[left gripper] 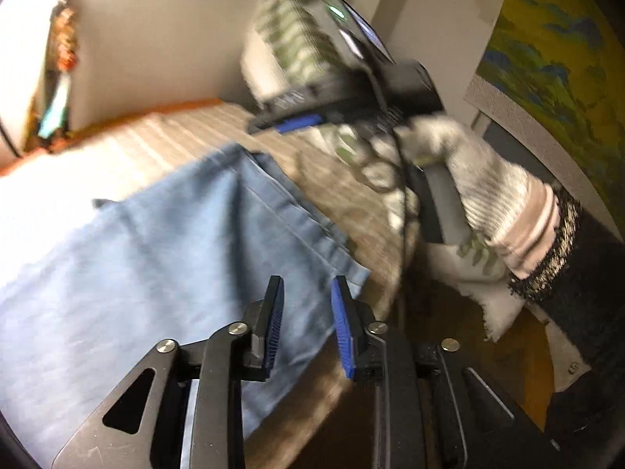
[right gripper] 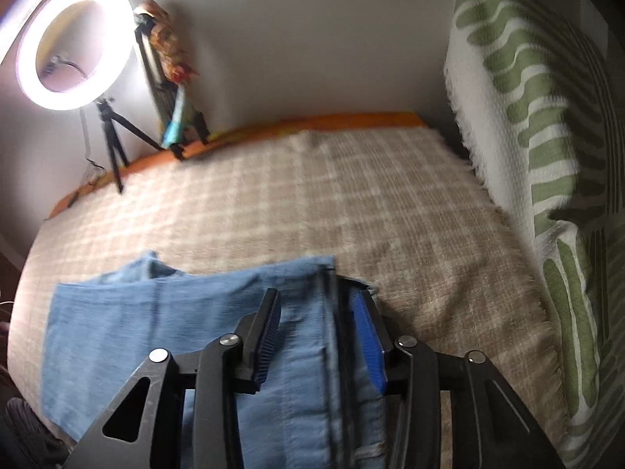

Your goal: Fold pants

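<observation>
Light blue pants (left gripper: 156, 250) lie folded flat on a beige checked blanket (left gripper: 187, 136). My left gripper (left gripper: 306, 293) is open and empty above the pants' near right corner. In the right wrist view the pants (right gripper: 156, 312) lie under my right gripper (right gripper: 320, 305), which is open over their dark seam edge with nothing between its blue pads (right gripper: 367, 336). The right gripper also shows in the left wrist view (left gripper: 297, 121), held by a gloved hand (left gripper: 488, 187) above the far end of the pants.
A green and white patterned pillow (right gripper: 527, 117) stands along the right side of the blanket (right gripper: 312, 195). A lit ring light on a tripod (right gripper: 74, 43) stands at the back left by the wall. A yellow and blue painting (left gripper: 554, 58) hangs at the right.
</observation>
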`<state>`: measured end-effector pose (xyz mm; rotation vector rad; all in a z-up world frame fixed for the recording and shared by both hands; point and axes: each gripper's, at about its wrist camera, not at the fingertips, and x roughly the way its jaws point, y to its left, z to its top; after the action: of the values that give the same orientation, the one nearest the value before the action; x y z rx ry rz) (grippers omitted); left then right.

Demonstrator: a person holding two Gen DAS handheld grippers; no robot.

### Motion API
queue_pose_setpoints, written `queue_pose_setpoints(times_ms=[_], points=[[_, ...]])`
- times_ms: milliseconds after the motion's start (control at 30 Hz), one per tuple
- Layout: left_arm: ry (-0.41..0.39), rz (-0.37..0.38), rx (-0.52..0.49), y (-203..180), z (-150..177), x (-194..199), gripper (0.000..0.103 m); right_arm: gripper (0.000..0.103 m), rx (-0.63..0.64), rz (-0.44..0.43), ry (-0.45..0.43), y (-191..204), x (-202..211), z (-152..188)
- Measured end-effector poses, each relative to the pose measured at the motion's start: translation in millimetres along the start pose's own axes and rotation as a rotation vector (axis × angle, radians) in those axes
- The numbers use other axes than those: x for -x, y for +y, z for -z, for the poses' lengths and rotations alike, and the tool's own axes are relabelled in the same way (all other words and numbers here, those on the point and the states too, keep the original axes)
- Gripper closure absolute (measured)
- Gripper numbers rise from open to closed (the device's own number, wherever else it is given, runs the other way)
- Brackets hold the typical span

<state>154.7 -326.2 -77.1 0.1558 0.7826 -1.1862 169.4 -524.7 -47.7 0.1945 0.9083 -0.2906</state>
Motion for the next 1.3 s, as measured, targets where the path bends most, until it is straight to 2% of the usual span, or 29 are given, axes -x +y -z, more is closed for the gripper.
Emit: queue_pose_setpoints(times_ms=[33,167,200,233,300,467,600,867,1133,1300], points=[[-0.016,-0.019,-0.001,3,0,13,0.072,0.06,-0.002,-0.008,-0.004,6,6,0],[-0.06,-0.075,0.001,7,5,50,0.072,0.057,-0.002,-0.071,-0.044,35,28,5],[-0.069,-0.087,0.002,7,7,58,0.066,0.055,0.0,-0.083,-0.051,41,32,7],[-0.08,-0.103,0.003,9,7,65,0.056,0.053,0.004,-0.097,-0.059,49,36,9],[-0.106,-0.134,0.0,10,10,79,0.05,0.05,0.007,-0.121,-0.072,64,42,13],[-0.141,-0.174,0.027,21,23,110,0.049,0.047,0.035,-0.188,-0.082,106,54,22],[-0.164,-0.213,0.118,49,41,132,0.049,0.04,0.079,-0.234,-0.087,140,60,26],[-0.172,-0.303,0.349,120,104,160,0.048,0.037,0.141,-0.326,-0.053,203,54,28],[-0.158,-0.312,0.549,167,153,166,0.048,0.037,0.229,-0.392,0.043,277,18,37],[-0.152,-0.285,0.616,179,174,166,0.048,0.037,0.285,-0.416,0.109,321,-6,45]])
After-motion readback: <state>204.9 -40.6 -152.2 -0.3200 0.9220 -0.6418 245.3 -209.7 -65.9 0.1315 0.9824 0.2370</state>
